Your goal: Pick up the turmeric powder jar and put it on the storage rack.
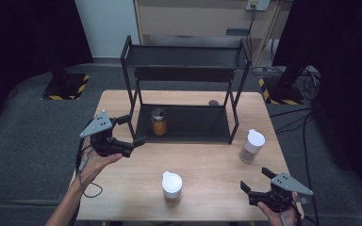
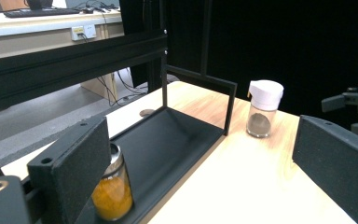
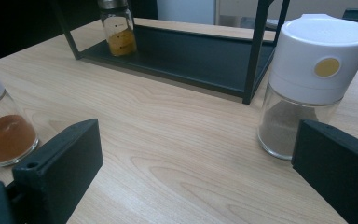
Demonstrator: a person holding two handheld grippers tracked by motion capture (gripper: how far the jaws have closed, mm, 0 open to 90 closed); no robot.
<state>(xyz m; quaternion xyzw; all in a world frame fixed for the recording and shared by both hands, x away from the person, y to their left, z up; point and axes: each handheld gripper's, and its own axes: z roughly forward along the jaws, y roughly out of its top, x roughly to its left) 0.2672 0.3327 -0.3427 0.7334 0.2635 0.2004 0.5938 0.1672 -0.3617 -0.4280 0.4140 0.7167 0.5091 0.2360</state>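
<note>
High view: the left gripper (image 1: 131,131) hovered released, jaws apart, above the worktop's (image 1: 207,165) left edge, just beside the black two-tier rack (image 1: 184,61) at the far edge. A metal-capped jar of yellow spice (image 1: 159,121) stood at the left end of the rack's lower shelf. The right gripper (image 1: 254,181), also released, was held at the near right corner. A white-capped jar of grey spice (image 1: 251,146) stood near the right edge, a white-capped jar of orange spice (image 1: 172,186) at the near edge's middle.
</note>
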